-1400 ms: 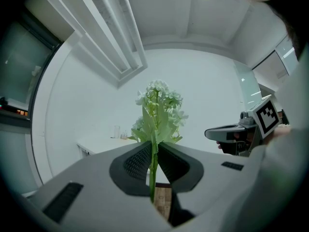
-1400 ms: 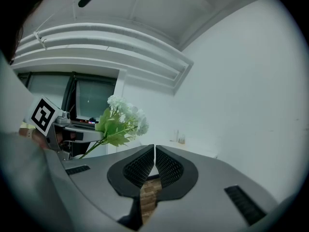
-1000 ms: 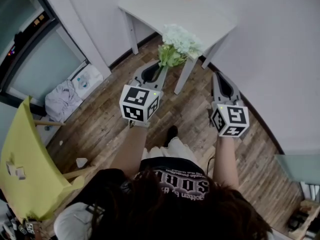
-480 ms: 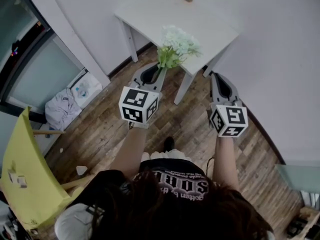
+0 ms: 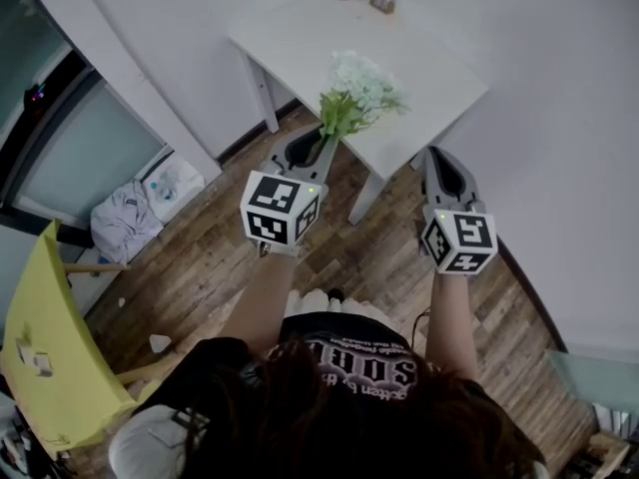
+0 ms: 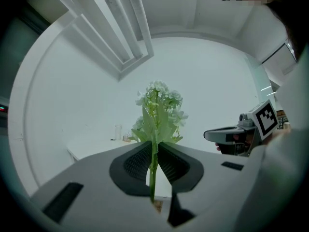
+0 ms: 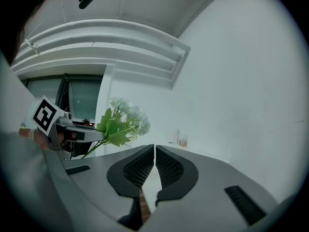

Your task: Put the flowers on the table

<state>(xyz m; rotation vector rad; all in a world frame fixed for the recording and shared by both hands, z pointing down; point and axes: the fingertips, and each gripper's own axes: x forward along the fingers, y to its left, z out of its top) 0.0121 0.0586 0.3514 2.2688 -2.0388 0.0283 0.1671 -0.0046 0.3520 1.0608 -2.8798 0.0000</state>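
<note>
The left claw (image 6: pixel 154 148) is clamped on the flowers (image 6: pixel 157 111). Its two dark pads press from either side on the thin green stem (image 6: pixel 153 170) low down, so only a short stub shows behind the grip. The leaves and the white blooms stand out past the claw's tips.

From the head view the bunch (image 5: pixel 359 93) runs lengthwise away from the person, in line with the left claw (image 5: pixel 319 144). The cut end is at the jaws and the blooms are at the far end. From the right claw's view the stem slopes upward, so the flowers (image 7: pixel 123 122) sit higher than the grip.

The bunch is held in the air, with the blooms over the near edge of the white table (image 5: pixel 300 38).

The right claw (image 7: pixel 154 149) has its jaws together with nothing between them. It is held beside the left one, near the table's corner (image 5: pixel 440 158).
</note>
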